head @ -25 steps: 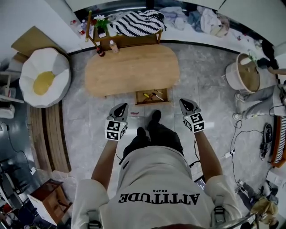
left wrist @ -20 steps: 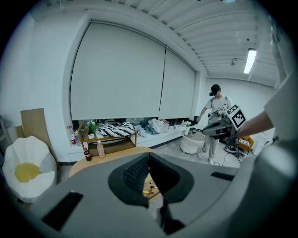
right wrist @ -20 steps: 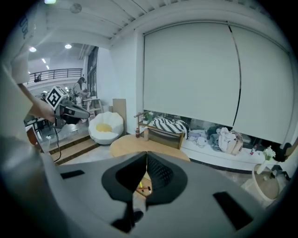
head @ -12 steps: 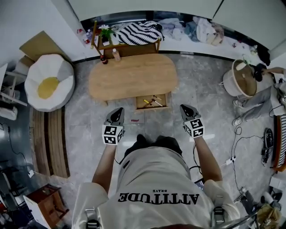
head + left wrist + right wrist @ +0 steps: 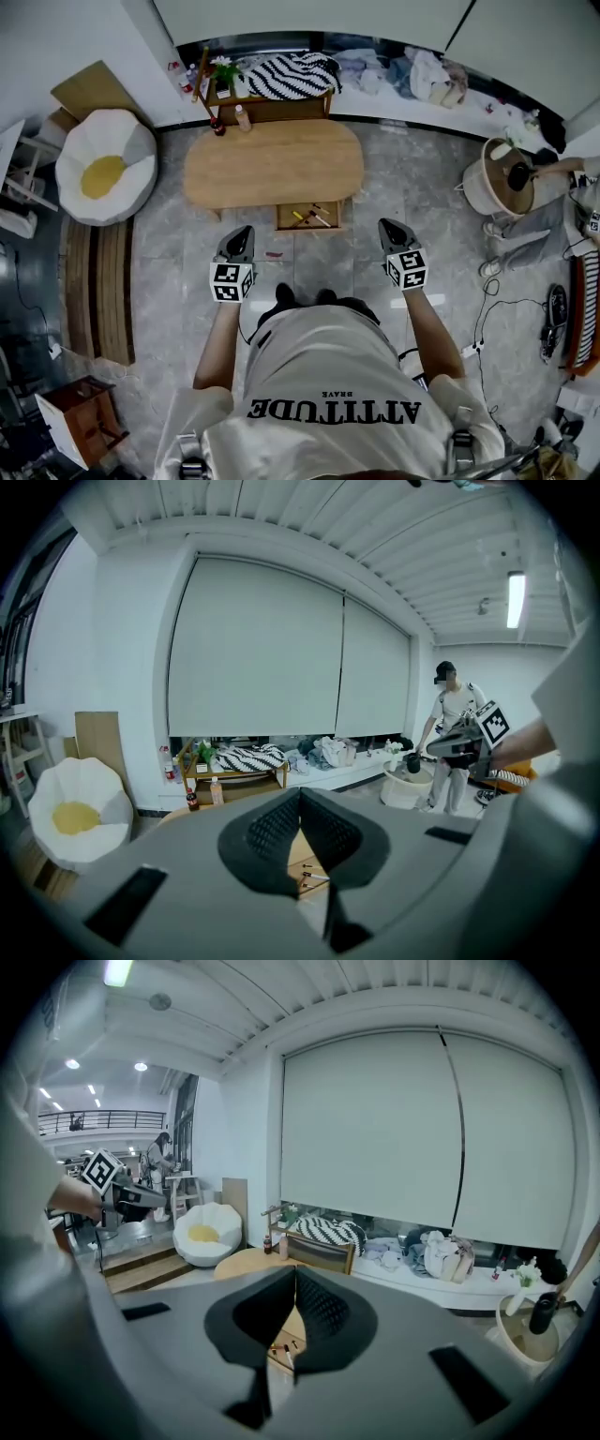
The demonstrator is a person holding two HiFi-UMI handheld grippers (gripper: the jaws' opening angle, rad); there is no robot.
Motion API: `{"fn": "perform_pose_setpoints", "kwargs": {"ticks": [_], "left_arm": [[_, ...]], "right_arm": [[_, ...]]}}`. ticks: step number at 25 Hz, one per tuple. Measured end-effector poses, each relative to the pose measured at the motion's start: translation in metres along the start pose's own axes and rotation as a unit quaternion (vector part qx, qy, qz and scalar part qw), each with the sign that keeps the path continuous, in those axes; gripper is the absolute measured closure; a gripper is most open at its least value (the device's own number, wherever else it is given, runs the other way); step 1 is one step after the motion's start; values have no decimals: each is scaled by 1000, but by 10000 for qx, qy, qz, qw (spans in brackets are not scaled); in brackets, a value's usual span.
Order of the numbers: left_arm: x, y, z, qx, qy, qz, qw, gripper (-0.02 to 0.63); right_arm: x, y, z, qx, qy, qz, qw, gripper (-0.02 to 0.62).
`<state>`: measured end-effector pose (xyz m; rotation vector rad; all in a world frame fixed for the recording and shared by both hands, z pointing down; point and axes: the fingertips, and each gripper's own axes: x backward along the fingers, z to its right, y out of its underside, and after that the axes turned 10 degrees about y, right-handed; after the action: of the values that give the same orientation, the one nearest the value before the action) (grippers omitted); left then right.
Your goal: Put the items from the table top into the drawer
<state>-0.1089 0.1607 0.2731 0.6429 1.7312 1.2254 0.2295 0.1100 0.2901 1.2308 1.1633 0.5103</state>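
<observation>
My left gripper point(image 5: 241, 232) and right gripper point(image 5: 387, 226), jaws closed and empty, hang near the oval light-wood table point(image 5: 272, 164). Its open wooden drawer point(image 5: 307, 228) holds the small items point(image 5: 302, 217). Left protruding, it could catch my shins.

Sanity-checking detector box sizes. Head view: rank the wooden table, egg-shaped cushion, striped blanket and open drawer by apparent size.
1. wooden table
2. egg-shaped cushion
3. striped blanket
4. open drawer
The gaps are clear, and none is close to the camera, so the order holds.
</observation>
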Motion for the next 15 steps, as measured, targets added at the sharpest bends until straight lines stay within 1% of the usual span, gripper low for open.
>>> {"fn": "perform_pose_setpoints", "kwargs": {"ticks": [4, 9, 15], "left_arm": [[0, -8, 1, -2, -86, 22, 10000, 584], [-2, -13, 2, -39, -99, 24, 9999, 584], [-4, -11, 3, -87, -71, -33, 9999, 584]], "right_arm": [[3, -4, 9, -140, 23, 8, 9999, 577], [3, -1, 15, -295, 87, -15, 9995, 577], [2, -3, 13, -125, 53, -34, 9999, 577]]}}
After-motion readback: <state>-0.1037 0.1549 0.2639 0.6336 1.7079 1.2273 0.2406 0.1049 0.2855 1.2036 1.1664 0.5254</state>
